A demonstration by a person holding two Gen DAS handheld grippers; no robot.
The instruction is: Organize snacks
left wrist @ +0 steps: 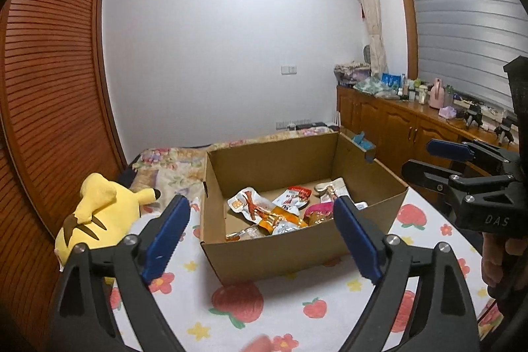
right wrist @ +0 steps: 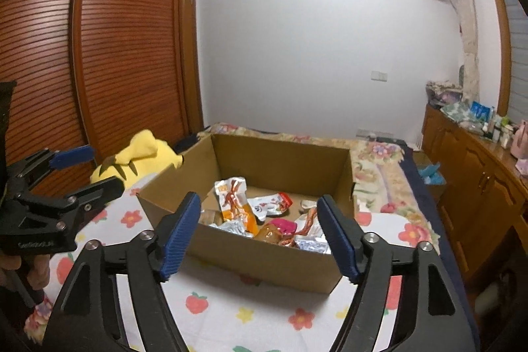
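An open cardboard box (left wrist: 264, 256) (right wrist: 250, 263) stands on a bed with a fruit-print sheet. Several snack packets (left wrist: 264, 213) (right wrist: 260, 216) lie jumbled on its floor: white, orange, red and pink wrappers. My left gripper (left wrist: 260, 236) hangs open in front of the box's near wall, nothing between its blue pads. My right gripper (right wrist: 260, 233) is open too, held above the near wall, with nothing in it. Each gripper shows in the other's view: the right gripper (left wrist: 425, 160) at the right edge, the left gripper (right wrist: 89, 170) at the left edge.
A yellow plush toy (left wrist: 99, 213) (right wrist: 142, 157) lies left of the box against a slatted wooden wardrobe (left wrist: 49, 88). A wooden cabinet (left wrist: 396, 127) with bottles and clutter runs along the right. A flowered quilt (right wrist: 379, 167) lies beyond the box.
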